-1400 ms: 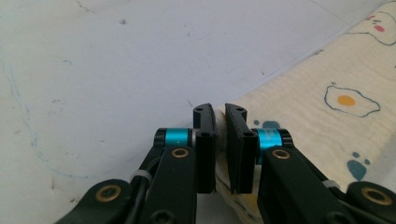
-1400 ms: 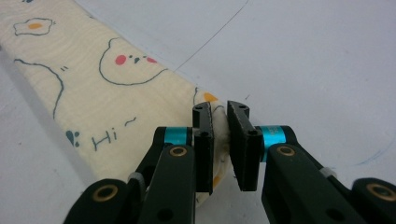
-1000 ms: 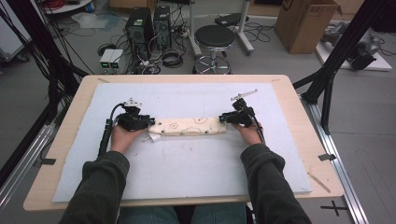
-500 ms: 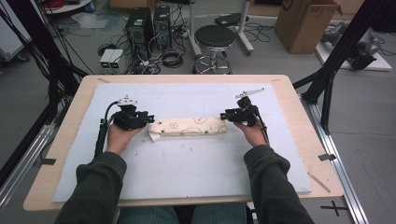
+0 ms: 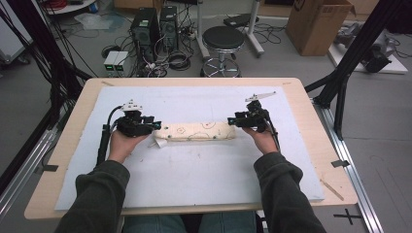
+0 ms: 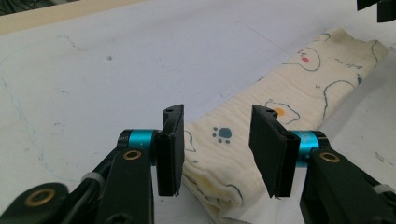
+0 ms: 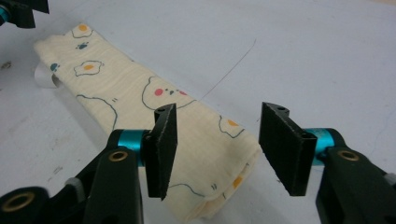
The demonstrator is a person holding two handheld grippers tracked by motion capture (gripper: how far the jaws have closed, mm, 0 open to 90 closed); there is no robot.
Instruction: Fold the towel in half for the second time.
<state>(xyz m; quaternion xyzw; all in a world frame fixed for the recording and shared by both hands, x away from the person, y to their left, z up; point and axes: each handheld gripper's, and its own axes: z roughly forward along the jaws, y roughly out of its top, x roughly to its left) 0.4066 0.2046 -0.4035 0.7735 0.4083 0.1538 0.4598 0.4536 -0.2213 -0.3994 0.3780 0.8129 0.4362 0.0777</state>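
One folded cloth (image 5: 197, 131) lay flat on my table (image 5: 301, 104). Both my left tongs (image 6: 217, 144) and right tongs (image 7: 217, 144) had just been opening, jaws apart, one at each end, gripping nothing.

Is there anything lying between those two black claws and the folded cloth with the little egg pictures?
Nothing visible. The folded cloth lies flat on the white mat, with the left gripper open over one end and the right gripper open over the other.
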